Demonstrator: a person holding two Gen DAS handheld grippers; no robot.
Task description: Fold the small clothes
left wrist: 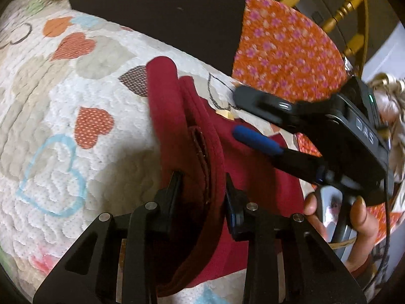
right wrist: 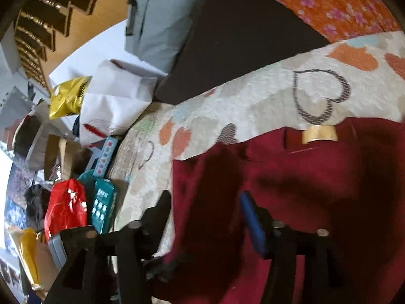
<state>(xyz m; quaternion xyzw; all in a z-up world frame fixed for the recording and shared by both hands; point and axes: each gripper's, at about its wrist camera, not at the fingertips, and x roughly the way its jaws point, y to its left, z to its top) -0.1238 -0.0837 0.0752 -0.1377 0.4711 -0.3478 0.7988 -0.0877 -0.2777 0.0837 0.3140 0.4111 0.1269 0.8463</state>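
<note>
Left wrist: dark-red garment (left wrist: 197,136), folded, bunched edge.

Both cams ride on the grippers and look forward along the fingers, tilted down at the bed from close up. The left wrist view sits right over the dark red garment (left wrist: 202,131) on the heart-print quilt (left wrist: 63,126), facing the far orange floral cloth (left wrist: 286,58), and it catches the right gripper (left wrist: 243,116) coming in from the right. The right wrist view hangs low over the same garment, with bags and boxes (right wrist: 65,207) off the bed's left edge. Shared: garment, quilt, black cloth, orange cloth.
</note>
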